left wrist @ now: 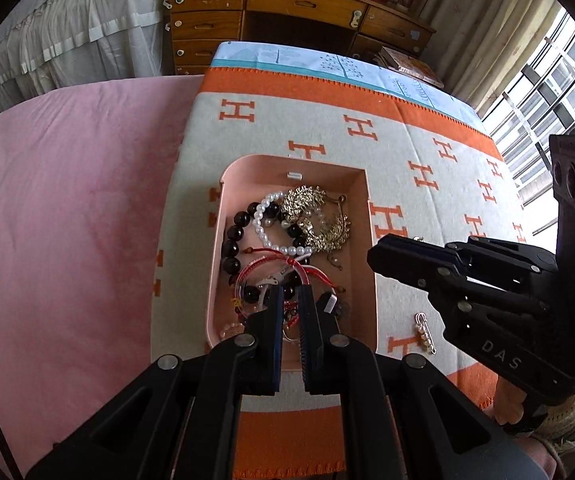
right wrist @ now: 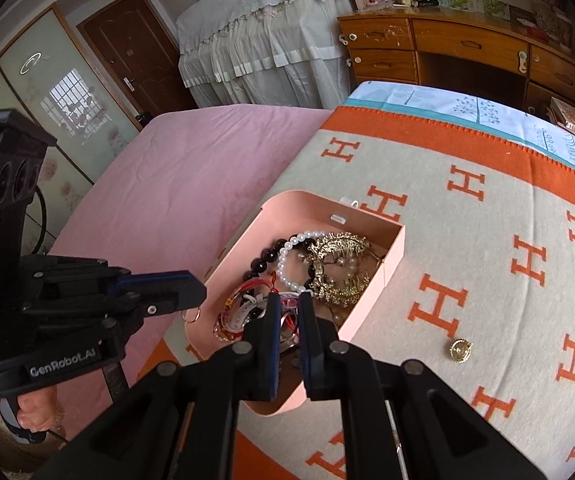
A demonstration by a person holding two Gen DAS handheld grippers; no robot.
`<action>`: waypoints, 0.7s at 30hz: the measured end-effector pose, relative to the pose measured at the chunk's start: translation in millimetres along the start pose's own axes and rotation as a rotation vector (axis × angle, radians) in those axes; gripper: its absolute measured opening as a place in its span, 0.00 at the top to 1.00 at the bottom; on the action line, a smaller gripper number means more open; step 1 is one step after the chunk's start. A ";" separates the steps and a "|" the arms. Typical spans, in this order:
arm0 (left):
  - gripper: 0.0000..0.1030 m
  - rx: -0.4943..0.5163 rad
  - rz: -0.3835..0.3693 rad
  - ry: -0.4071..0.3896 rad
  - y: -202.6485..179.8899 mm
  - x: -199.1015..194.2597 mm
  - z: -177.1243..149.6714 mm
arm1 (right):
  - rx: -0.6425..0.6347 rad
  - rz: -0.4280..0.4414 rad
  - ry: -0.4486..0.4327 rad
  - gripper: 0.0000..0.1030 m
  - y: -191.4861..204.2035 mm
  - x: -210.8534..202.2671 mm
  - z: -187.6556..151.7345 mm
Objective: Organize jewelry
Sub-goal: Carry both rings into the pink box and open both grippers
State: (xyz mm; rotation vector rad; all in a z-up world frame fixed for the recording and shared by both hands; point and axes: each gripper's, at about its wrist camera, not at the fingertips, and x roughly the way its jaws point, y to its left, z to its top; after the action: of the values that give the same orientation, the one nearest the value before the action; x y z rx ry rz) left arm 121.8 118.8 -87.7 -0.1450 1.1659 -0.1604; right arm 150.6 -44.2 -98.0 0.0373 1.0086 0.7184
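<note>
Blanket: an orange-and-grey blanket (left wrist: 427, 152) patterned with H letters carries everything we work on; a pink sheet (left wrist: 67, 200) lies beyond its left edge.

Box: our open pink box (left wrist: 361, 200) sits toward the blanket's left edge, near the front, already heaped with jewelry.

In the box: a dark bead bracelet (left wrist: 233, 240) along the left wall, a pearl bracelet (left wrist: 263, 220) across the middle, gold leaf-shaped pieces (left wrist: 315, 216) toward the far right corner, red cord bangles (left wrist: 271, 276) at the near end.

Left gripper: our left gripper (left wrist: 289, 300) hangs over the box's near end, jaws all but closed, nothing seen between them.

Right gripper: our right gripper (right wrist: 287, 308) is likewise nearly closed and empty, poised above the box's near end.

Strays: a pearl pin (left wrist: 425, 332) lies on the blanket just right of the box's near right corner; a small gold charm (right wrist: 460, 350) rests farther right, toward the front edge.

Our judgement: the strays come next. We should open the jaws wide before descending, press lightly into the soft blanket, pinch the pin across its bar, and release low over the box so nothing bounces out.
</note>
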 end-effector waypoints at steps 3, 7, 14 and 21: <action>0.95 0.006 -0.019 0.020 -2.3 7.5 -5.3 | 0.026 -0.001 0.028 0.90 -2.8 6.3 -1.3; 0.95 0.023 -0.032 0.033 -6.9 13.6 -8.4 | 0.046 -0.013 0.033 0.81 -3.8 8.4 -3.9; 0.79 0.050 -0.005 0.036 -10.6 17.4 -9.6 | 0.048 -0.040 -0.013 0.76 -4.8 -6.6 -6.0; 0.52 0.058 0.031 -0.010 -12.1 8.6 -10.7 | 0.058 -0.073 -0.070 0.76 -21.7 -28.8 -15.6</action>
State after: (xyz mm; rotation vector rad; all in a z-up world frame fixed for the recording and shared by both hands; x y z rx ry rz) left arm 114.7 104.9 -97.2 -0.0766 1.1517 -0.1659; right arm 140.5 -81.8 -92.3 0.0754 0.9594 0.6174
